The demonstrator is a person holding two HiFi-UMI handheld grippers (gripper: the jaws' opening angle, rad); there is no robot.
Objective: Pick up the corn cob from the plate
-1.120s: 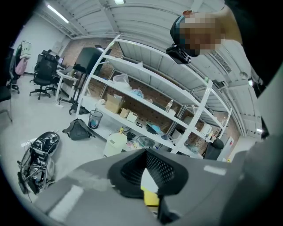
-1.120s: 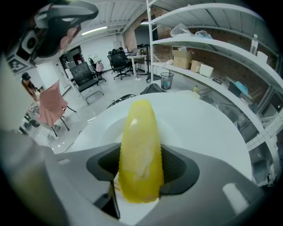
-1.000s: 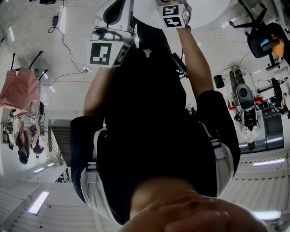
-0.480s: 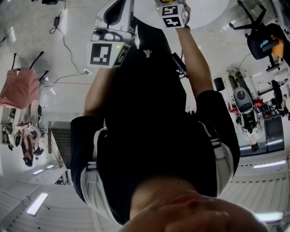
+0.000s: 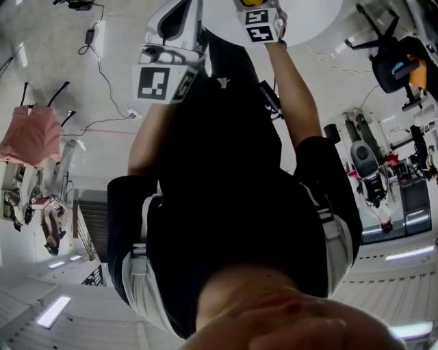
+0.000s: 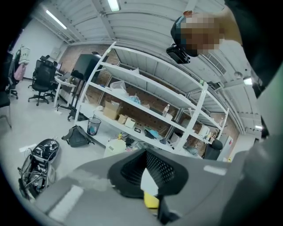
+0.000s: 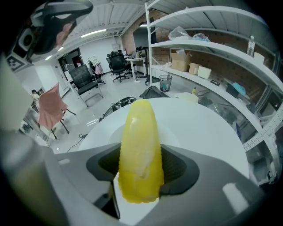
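In the right gripper view a yellow corn cob (image 7: 139, 150) stands upright between the jaws of my right gripper (image 7: 140, 164), which is shut on its lower half. Below the cob lies a pale plate (image 7: 171, 133) on the round white table (image 7: 212, 132); the cob hangs above it. In the head view the right gripper (image 5: 260, 8) sits at the top edge over the table (image 5: 311, 17). My left gripper (image 6: 145, 152) points out across the room, its fingertips meeting with nothing held. The head view shows the left gripper (image 5: 174, 27) left of the right one.
A white shelving rack (image 6: 150, 95) with boxes and bags stands beyond the table. A bin (image 6: 93, 126), a dark bag (image 6: 77, 137) and black office chairs (image 6: 42, 79) are on the floor. A chair draped in pink (image 7: 49, 108) stands at the left.
The left gripper has edged up slightly. The right gripper keeps the cob where it was. A person far off at the left has walked on.
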